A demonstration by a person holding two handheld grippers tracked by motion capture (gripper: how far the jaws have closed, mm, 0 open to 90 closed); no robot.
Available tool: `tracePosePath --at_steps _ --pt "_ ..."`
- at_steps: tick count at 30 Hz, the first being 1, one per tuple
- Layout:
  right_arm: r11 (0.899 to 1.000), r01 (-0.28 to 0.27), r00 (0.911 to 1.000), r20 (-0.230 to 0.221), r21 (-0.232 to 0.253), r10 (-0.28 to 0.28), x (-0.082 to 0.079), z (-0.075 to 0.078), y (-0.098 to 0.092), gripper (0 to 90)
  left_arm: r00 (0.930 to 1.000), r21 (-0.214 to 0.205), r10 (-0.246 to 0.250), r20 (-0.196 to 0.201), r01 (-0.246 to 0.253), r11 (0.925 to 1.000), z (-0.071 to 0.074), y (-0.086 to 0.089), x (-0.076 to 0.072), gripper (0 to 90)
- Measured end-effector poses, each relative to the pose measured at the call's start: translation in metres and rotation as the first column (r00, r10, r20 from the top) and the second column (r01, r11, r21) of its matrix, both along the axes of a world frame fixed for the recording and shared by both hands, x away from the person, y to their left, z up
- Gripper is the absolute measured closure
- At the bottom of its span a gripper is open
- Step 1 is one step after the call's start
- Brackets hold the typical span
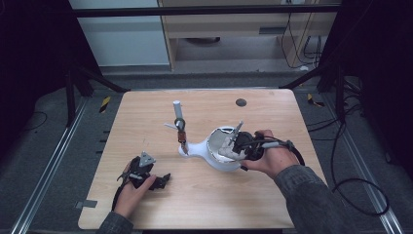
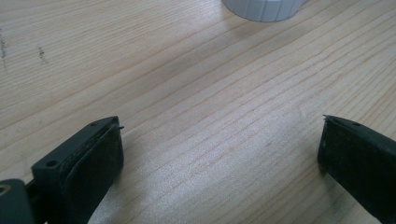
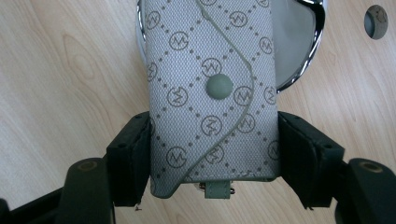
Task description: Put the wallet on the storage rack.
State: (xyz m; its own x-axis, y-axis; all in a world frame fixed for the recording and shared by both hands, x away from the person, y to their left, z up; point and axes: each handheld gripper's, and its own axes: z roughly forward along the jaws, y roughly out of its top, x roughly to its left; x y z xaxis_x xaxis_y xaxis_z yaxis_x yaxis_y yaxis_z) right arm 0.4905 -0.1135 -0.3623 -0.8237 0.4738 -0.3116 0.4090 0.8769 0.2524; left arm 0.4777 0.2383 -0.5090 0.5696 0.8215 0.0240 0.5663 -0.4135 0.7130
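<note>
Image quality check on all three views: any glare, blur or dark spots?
High view: table evenly lit, surroundings fall to near black, small things soft. Left gripper view: wood grain sharp in the middle, jaws at the bottom dark and slightly soft. Right gripper view: patterned pouch crisp, bright glare on the chrome rim behind it.

Your right gripper [image 3: 212, 149]: at the table's right half, over the bowl-shaped dish, its jaws on either side of the key pouch
Key pouch [image 3: 212, 93]: between your right jaws, lying across the dish [image 1: 219, 163]
Dish: right of centre on the table [image 1: 204, 204]
Stand with upright post [image 1: 179, 127]: just left of the dish, its base joined to it
Round table hole [image 1: 241, 102]: behind the dish, near the far edge
Your left gripper [image 1: 146, 173]: front left on the table, well apart from the dish, jaws wide over bare wood
</note>
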Motion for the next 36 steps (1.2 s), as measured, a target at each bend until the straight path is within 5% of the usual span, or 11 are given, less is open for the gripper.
tracePosePath --at_steps 12,36 --pt "0.999 -0.001 0.9997 -0.024 -0.035 0.0 0.016 -0.008 0.017 32.0 1.0 -0.003 0.0 0.001 0.0 1.0 0.0 0.0 0.0 0.0" --pt "0.999 0.02 0.9998 -0.001 -0.048 -0.02 0.028 -0.015 0.023 31.8 1.0 -0.003 -0.003 0.0 0.003 1.0 0.0 0.0 0.0 0.0"
